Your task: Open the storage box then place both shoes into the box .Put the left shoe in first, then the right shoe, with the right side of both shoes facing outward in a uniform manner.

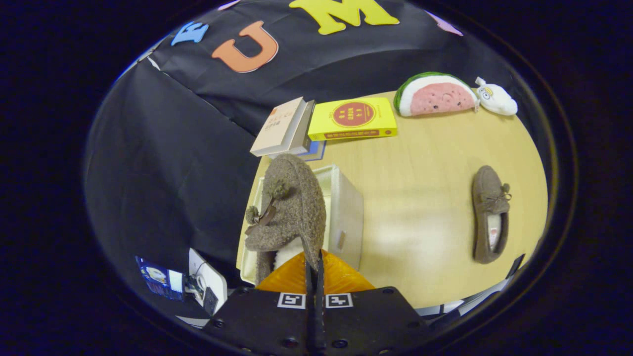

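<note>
Gripping fuzzy shoe (289, 207), tool (314, 269) closed

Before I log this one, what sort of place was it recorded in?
Probably a staged recording booth rather than a home: a black cloth wall closes in a small wooden table set with props, books and a watermelon plush. The tool, shut on a fuzzy shoe, holds it above a white storage box.
</note>
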Available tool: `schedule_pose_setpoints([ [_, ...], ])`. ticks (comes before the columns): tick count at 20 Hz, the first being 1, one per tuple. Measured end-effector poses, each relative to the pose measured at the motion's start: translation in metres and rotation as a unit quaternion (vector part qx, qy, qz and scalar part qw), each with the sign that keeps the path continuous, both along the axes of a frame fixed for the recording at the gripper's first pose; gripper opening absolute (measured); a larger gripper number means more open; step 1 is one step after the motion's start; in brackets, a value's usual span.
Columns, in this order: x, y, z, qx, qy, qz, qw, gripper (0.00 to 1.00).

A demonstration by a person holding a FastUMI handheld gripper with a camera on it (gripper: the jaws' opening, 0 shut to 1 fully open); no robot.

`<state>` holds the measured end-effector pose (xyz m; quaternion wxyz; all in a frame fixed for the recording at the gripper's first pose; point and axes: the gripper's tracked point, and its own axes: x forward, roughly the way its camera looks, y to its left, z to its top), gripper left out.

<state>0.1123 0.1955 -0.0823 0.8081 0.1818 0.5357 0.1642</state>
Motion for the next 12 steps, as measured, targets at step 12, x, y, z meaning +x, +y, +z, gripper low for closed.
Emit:
schedule_pose_setpoints([
  [12,0.017,0.087,-0.115,-0.085,0.047,-0.039,0.995,0.01],
])
